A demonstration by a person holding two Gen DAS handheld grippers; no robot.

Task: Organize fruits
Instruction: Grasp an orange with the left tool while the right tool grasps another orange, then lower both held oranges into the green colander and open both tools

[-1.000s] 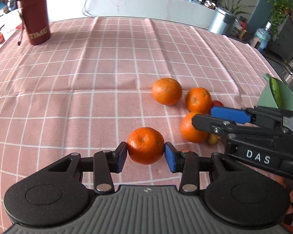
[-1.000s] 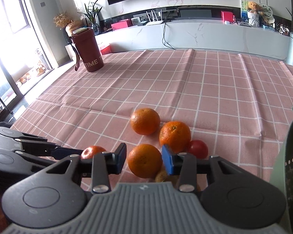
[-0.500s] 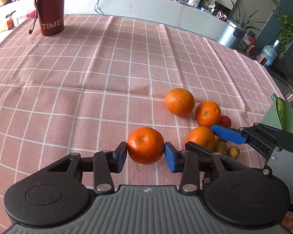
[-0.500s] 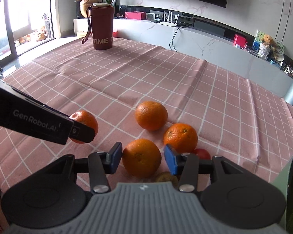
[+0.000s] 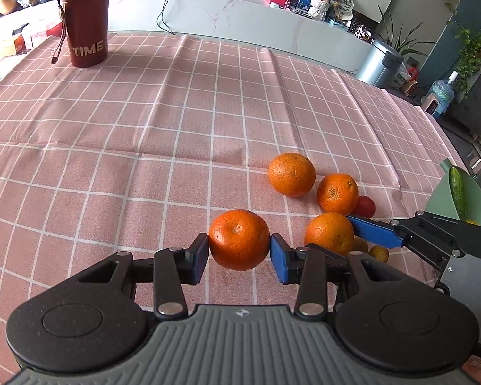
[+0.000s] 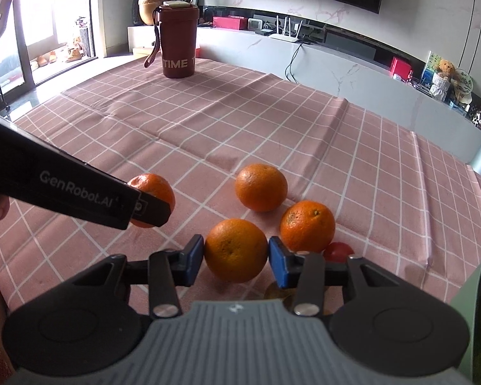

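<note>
At the lower centre of each wrist view an orange is pinched between blue pads, one [image 5: 239, 240] by the left gripper [image 5: 239, 253], another [image 6: 236, 250] by the right gripper [image 6: 236, 261], whose jaws have just been closing, above the pink cloth [image 5: 144, 128].

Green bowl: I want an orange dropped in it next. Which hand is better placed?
Right, probably. Its gripper pinches an orange nearest the green bowl; the left gripper holds its orange farther away.

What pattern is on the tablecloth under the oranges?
The pink fabric tablecloth has a grid of thin white lines, forming squares. It shows best in the left wrist view.
</note>
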